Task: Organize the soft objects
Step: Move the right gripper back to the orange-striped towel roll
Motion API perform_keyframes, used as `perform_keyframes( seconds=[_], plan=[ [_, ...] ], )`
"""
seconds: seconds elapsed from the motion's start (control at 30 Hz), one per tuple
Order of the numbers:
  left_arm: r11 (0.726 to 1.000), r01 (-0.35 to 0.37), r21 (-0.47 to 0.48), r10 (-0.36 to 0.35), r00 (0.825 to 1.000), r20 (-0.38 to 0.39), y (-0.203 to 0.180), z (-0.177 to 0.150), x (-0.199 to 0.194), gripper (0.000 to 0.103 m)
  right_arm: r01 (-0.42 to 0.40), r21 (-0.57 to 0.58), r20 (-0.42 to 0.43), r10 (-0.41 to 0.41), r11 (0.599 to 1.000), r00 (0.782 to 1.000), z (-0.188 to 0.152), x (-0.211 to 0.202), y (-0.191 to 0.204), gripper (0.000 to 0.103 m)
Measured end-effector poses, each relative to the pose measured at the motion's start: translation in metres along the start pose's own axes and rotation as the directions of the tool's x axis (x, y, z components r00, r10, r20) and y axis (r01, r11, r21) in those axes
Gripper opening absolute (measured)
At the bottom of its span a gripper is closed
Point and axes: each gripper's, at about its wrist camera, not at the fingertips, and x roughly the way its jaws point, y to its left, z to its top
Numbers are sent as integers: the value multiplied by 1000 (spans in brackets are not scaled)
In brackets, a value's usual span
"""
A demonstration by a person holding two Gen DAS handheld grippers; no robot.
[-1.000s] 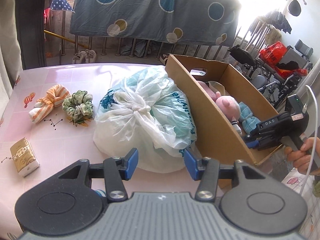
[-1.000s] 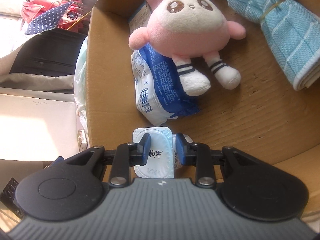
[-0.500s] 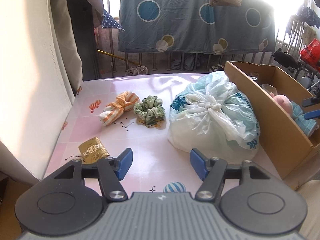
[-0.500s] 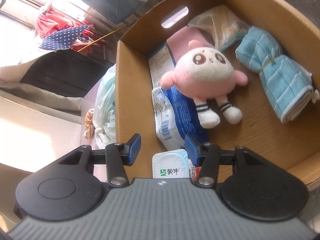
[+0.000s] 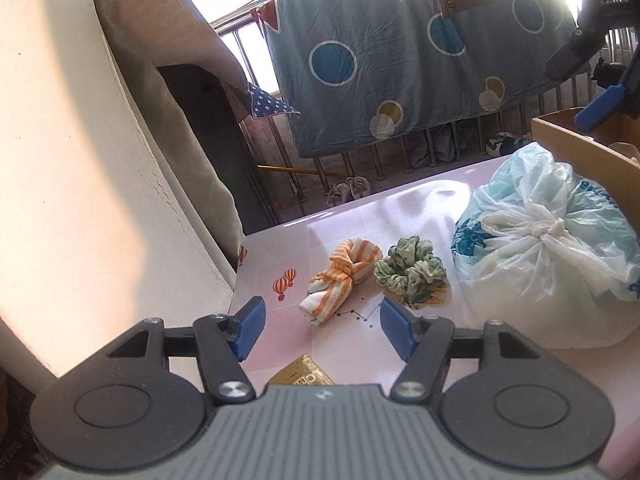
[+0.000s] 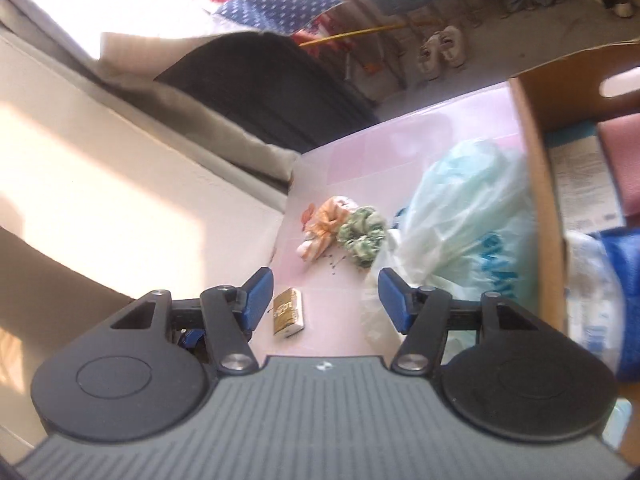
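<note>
Both of your grippers are spread wide with nothing between the blue pads: your left gripper (image 5: 322,328) hangs low over the pink table (image 5: 280,256), and your right gripper (image 6: 324,300) looks down on that table from higher up.

Nearest your left gripper, a gold packet (image 5: 302,372) pokes out from under its body; it carries printing, too small and blurred to read in either view. From the right wrist the same gold packet (image 6: 287,312) lies flat between the open fingers.

Past it, the orange-striped knotted cloth (image 5: 340,276) and the green scrunchie (image 5: 410,270) lie just beside each other, about touching. To their right the tied white plastic bag (image 5: 548,260) bulks against the cardboard box (image 5: 584,148); teal lettering on the bag (image 6: 472,236) is cut off by folds and cannot be read.

Inside the box (image 6: 536,168), the right wrist shows a printed carton (image 6: 582,184), a pink cloth (image 6: 624,160) and a blue-and-white pack (image 6: 604,304), all text illegible.

Farthest off, a blue sheet with circles (image 5: 408,60) hangs over a railing.
</note>
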Motion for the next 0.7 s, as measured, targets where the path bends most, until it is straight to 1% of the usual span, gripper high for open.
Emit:
perform_keyframes(
  seconds=[0.07,0.13,0.17,0.27,0.33,0.43,0.5,0.53,0.67,0.7],
  plan=[
    [1000,11,18,-11,1000,-17,2,6,21,65,-33,-12,-84,32,999,996,24,48,8,62],
    [998,7,57,-5,999,-36,-1,10,43,65,-44,-13,-153,42,999,987,49,95,15,62],
    [996,3,84,1,999,-49,-3,11,55,65,-49,-20,-171,45,999,984,58,112,16,62],
    [990,9,142,4,996,-92,-9,15,90,65,-23,-62,-217,10,998,976,86,169,20,62],
    [986,24,165,1,989,-148,-13,17,115,65,-7,-90,-242,-15,996,970,98,202,18,62],
    [979,15,205,25,981,-191,-20,16,147,65,15,-119,-260,-46,993,965,108,242,8,62],
    [977,9,215,38,976,-214,-23,14,165,65,32,-127,-267,-65,991,961,110,262,0,62],
    [977,10,214,40,974,-225,-24,13,171,63,38,-125,-276,-71,991,959,110,276,-6,62],
    [976,7,216,51,964,-262,-24,8,191,57,48,-125,-302,-84,991,950,104,301,-19,62],
    [977,6,214,53,962,-269,-24,6,193,54,51,-121,-308,-86,991,947,100,308,-22,62]
  ],
)
